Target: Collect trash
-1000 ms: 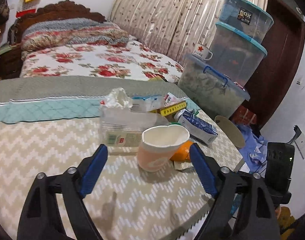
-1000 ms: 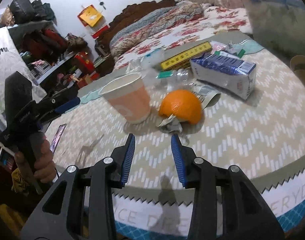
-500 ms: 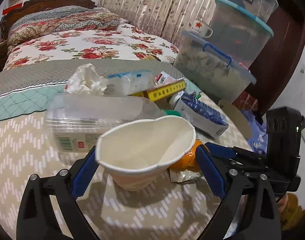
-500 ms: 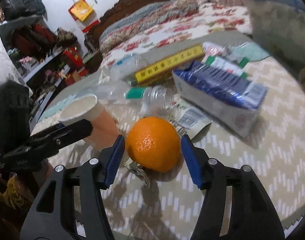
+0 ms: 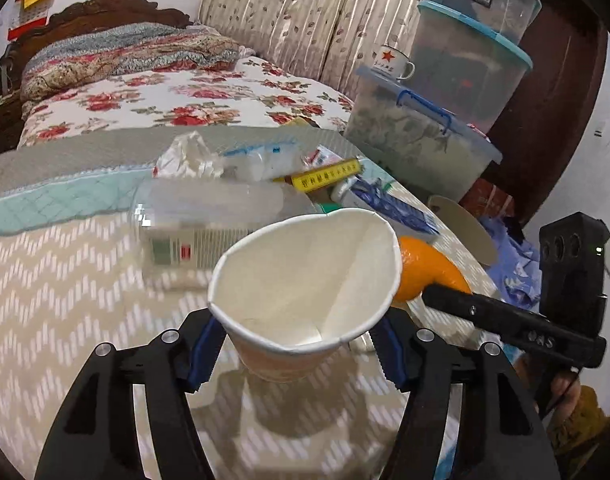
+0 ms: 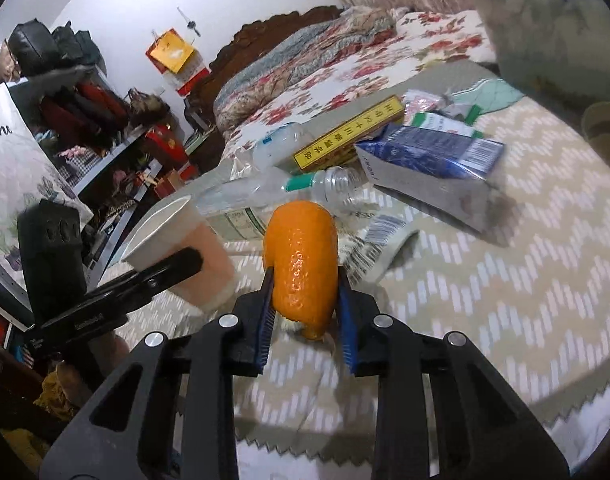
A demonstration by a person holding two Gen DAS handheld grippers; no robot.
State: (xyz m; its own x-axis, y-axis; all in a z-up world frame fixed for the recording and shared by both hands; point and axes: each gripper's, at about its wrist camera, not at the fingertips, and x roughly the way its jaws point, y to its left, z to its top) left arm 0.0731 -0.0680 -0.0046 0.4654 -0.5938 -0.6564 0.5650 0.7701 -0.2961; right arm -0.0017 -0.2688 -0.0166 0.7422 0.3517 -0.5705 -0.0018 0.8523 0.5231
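Observation:
My left gripper (image 5: 297, 354) is shut on a dented paper cup (image 5: 305, 280), white inside and pink outside; the cup also shows in the right wrist view (image 6: 181, 248). My right gripper (image 6: 305, 312) is shut on a squashed orange peel (image 6: 303, 264), which shows behind the cup in the left wrist view (image 5: 423, 268). More trash lies on the zigzag tablecloth (image 6: 485, 288): a clear plastic bottle (image 6: 273, 192), a blue carton (image 6: 429, 164), a yellow box (image 6: 349, 140) and a barcode wrapper (image 6: 385, 236).
A crumpled tissue (image 5: 189, 156) and a second bottle (image 5: 261, 160) lie at the table's far side. Stacked plastic storage bins (image 5: 437, 120) stand to the right, a floral bed (image 5: 165, 100) behind. The table's front edge (image 6: 425, 432) is close to me.
Both grippers have closed: the left on the paper cup, the right on the orange peel, which is now squeezed narrow. Both moved forward over the last second.

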